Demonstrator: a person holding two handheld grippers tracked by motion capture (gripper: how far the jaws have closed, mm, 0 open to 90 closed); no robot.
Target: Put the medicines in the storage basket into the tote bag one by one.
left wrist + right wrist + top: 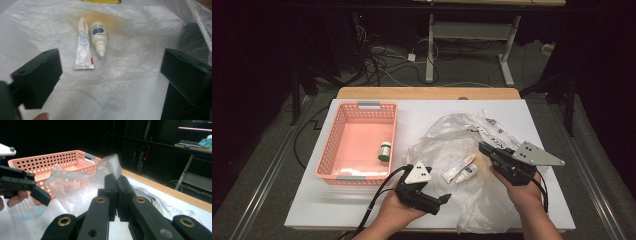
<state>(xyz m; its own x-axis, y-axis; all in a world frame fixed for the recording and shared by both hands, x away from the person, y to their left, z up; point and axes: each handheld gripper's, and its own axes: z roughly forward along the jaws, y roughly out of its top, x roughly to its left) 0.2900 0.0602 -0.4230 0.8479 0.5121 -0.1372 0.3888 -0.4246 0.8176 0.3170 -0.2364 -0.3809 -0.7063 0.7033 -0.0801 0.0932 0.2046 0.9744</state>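
Two small items lie side by side on a clear plastic bag (472, 165) — a white tube (83, 47) with red and blue print, and a little white dropper bottle (99, 37) with a blue label, almost touching along their lengths. In the left gripper view the tube's crimped end and the bottle's nozzle both point toward the camera, and both sit between and beyond the two black jaws. Those jaws stand wide apart with nothing between the pads; the left gripper (443, 199) hovers just beside the pair, aimed at them across the crumpled plastic.

On the far side of the items, the right gripper (484, 148) has its jaws pressed together; the right gripper view shows them closed tight, with the bag rising in folds directly in front of them, though whether a bit of film is pinched there cannot be made out.

Off to the left of the bag stands a pink perforated basket (343, 116), and inside it rests a small green-capped bottle (385, 150). Everything sits on a white tabletop (422, 115).
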